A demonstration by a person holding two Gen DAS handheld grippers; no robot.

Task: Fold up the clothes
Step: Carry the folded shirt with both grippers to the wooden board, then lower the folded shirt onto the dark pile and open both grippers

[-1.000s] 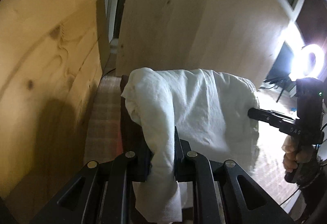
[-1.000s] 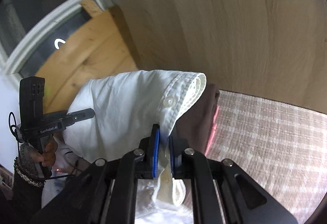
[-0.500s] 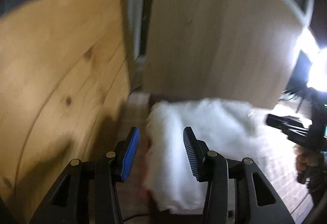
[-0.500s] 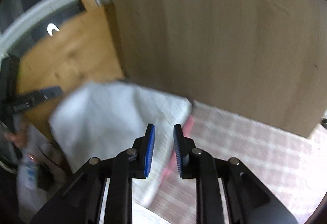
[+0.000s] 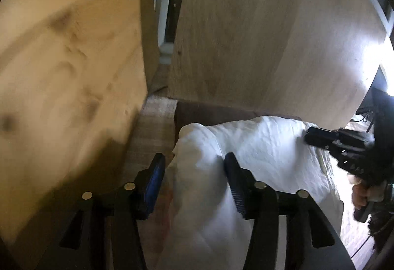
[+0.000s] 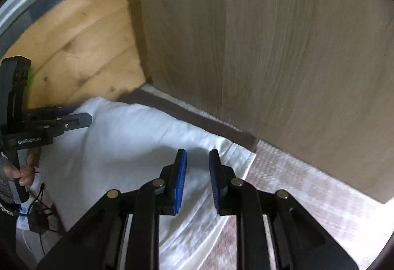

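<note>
We see 2 wooden panels (image 6: pixel 283 60) standing behind a checked cloth (image 6: pixel 320 208), and on it 1 white shirt (image 6: pixel 123 147) laid over 1 dark brown garment (image 5: pixel 209 112). We judge the fold just set down and released: our left gripper (image 5: pixel 194 166) has just been opening, its jaws wide astride a raised ridge of shirt without pinching it; our right gripper (image 6: pixel 197 166) stands narrowly parted above the shirt's edge, empty. Next we need a fresh hold on an edge.

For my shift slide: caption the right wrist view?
Right tool open above the white shirt laid on a checked cloth.
</note>
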